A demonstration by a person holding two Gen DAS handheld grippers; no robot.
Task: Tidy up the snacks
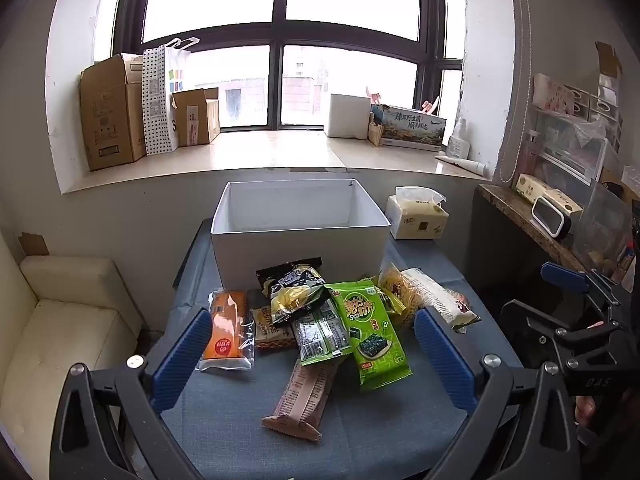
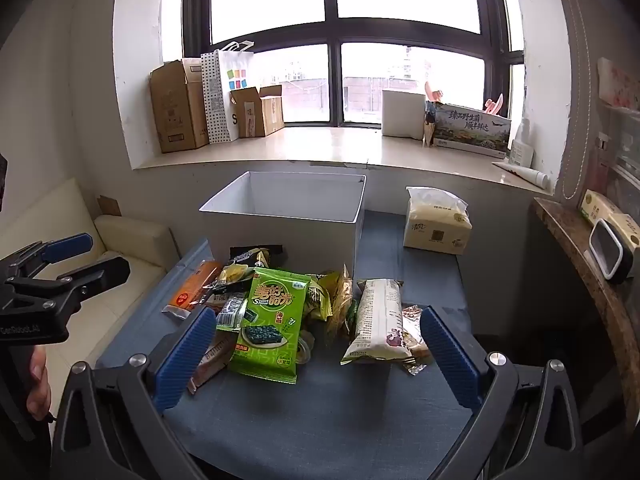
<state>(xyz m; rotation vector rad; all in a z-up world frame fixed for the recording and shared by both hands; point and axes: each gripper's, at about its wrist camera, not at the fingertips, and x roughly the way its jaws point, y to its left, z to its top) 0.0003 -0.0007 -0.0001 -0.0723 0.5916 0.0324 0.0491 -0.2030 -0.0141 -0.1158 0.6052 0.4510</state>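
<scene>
While both grippers hover over the near edge of the blue-cloth tabletop (image 1: pixel 248 432), neither has hold of anything: the left gripper (image 1: pixel 312 356) has its fingers (image 1: pixel 182 360) spread fully wide, and the right gripper (image 2: pixel 316 354) likewise, w/ its fingers (image 2: pixel 450 360) as far apart as they go.

Snack pile (image 1: pixel 320 316) lies mid-tabletop, just in front of the open white box (image 1: pixel 300 248). In the left wrist view the orange packet (image 1: pixel 226 328) sits just beside the left finger's tip, not touching as far as I can tell; the green seaweed packet (image 1: pixel 370 332) and the brown bar (image 1: pixel 304 396) lie btwn the two fingers, beyond the pads. White noodle packet (image 1: pixel 436 296) is past the right finger's tip.

In the right wrist view the green seaweed packet (image 2: pixel 272 320) and white noodle packet (image 2: pixel 378 320) both lie btwn the fingers, apart from the pads. Tissue pack (image 2: pixel 436 224) stands right of the box.
</scene>
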